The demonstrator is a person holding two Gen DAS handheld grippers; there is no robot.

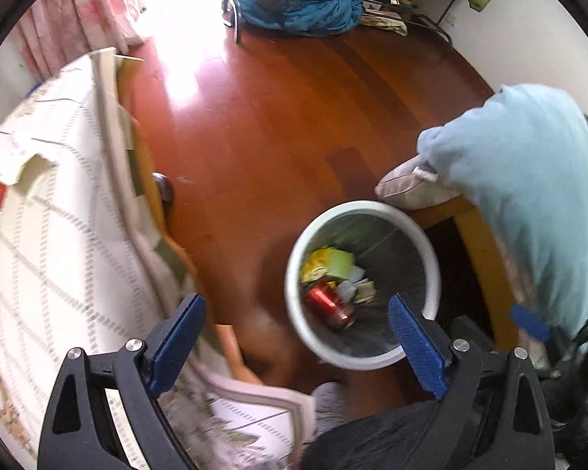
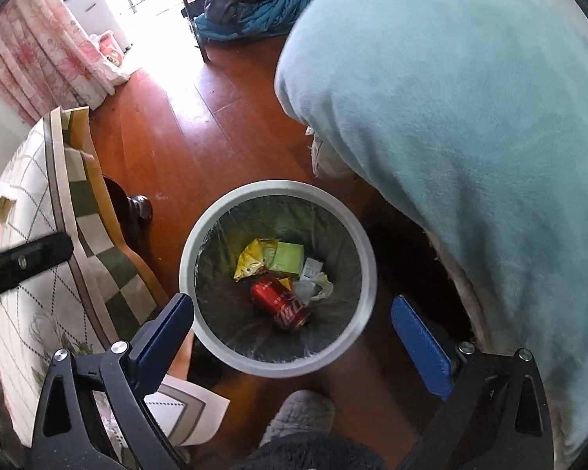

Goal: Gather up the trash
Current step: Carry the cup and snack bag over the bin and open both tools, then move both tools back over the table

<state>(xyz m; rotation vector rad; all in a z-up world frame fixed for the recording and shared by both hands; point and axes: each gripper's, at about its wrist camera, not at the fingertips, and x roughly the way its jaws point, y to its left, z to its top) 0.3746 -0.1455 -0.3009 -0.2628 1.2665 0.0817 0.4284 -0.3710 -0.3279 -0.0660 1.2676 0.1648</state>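
A white round bin (image 1: pixel 431 250) (image 2: pixel 366 262) with a dark liner stands on the wooden floor. Inside lie a red soda can (image 1: pixel 327 305) (image 2: pixel 280 301), a yellow snack wrapper (image 1: pixel 317 264) (image 2: pixel 253 260), a green box (image 1: pixel 339 264) (image 2: pixel 290 258) and crumpled white paper (image 2: pixel 313 284). My left gripper (image 1: pixel 296 331) hangs open above the bin's left side with nothing between its blue pads. My right gripper (image 2: pixel 292 335) stands open right over the bin, also holding nothing. The left gripper's black body (image 2: pixel 23 260) shows at the left edge of the right wrist view.
A bed with a patterned quilt (image 1: pixel 51 235) (image 2: pixel 27 313) lies left of the bin. A light blue blanket (image 1: pixel 529 180) (image 2: pixel 470 117) drapes over wooden furniture on the right. A slippered foot (image 2: pixel 298 415) stands just below the bin. Piled clothes (image 1: pixel 298 0) and pink curtains (image 2: pixel 47 51) are far back.
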